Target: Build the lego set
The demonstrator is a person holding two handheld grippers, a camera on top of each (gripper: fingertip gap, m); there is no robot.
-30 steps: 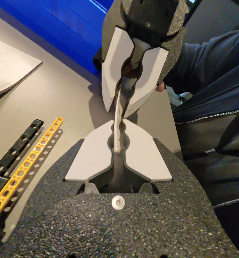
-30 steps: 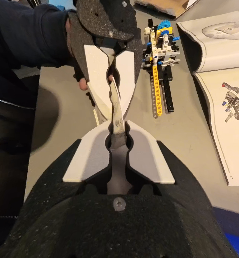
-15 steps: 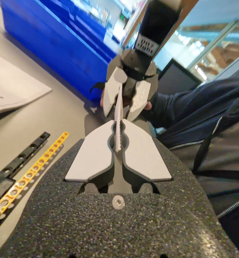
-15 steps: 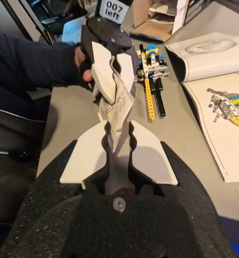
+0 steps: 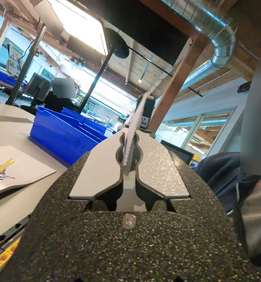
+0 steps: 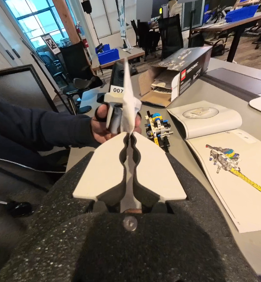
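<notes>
Two grippers, one paper bag (image 6: 129, 109), and I'm tugging from both ends! My left gripper (image 5: 129, 137) is clamped shut on the bag's serrated edge (image 5: 130, 145), which sits between my fingertips and runs straight ahead and upward, away from me. My right gripper (image 6: 129, 134) has its jaws nearly together; the bag's bottom corner sits right at my fingertips there, though I can't tell for certain whether I'm really pinching it. The bag's long axis stands roughly upright, rising ahead of my right fingers, with my left hand (image 6: 105, 126) just beyond them.

That's the relation that matters: the bag stretches between my two sets of fingers, so my guess is the next pull has to go across that axis to tear it open.

Compared with a second ago, big change! Both grippers have swung up off the table (image 6: 187, 97); my left camera now looks at the ceiling and room instead of the tabletop. The bag, which lay deep between my right fingers, has slid out to the very tips.

Off to the right of my right fingers, on the table, the half-built model (image 6: 157, 126) waits, with the open instruction booklet (image 6: 233, 160) beyond it and the set's box (image 6: 187, 73) farther ahead. A blue bin (image 5: 62, 134) sits left of my left fingers.
</notes>
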